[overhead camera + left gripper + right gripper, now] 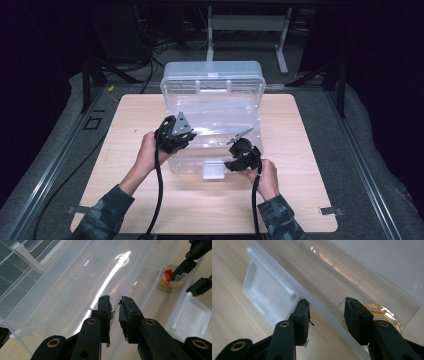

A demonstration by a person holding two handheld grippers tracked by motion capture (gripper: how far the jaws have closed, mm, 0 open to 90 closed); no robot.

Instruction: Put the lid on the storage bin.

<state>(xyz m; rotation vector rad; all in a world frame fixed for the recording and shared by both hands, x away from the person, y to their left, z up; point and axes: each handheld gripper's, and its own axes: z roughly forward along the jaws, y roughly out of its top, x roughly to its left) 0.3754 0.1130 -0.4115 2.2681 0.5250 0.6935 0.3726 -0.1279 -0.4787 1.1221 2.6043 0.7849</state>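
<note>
While the clear plastic box sits along the far middle of the wooden bench, lid raised at its back edge, you work both tools at its near side. Your left gripper is at the box's near-left corner; in the left gripper view its pads are pinched nearly together on the thin clear side wall, clenched onto it. Your right gripper stands at the near wall, just right of the white latch that hangs open toward the bench's near edge. In the right gripper view its jaws straddle the front rim, one pad outside over the bench, the other inside the box, with a clear gap on both sides, so that tool is released. A round tin with a yellow label lies on the box floor in the near-right corner, just beside the inner jaw. Your hands grip both tool handles from the near edge.
</note>
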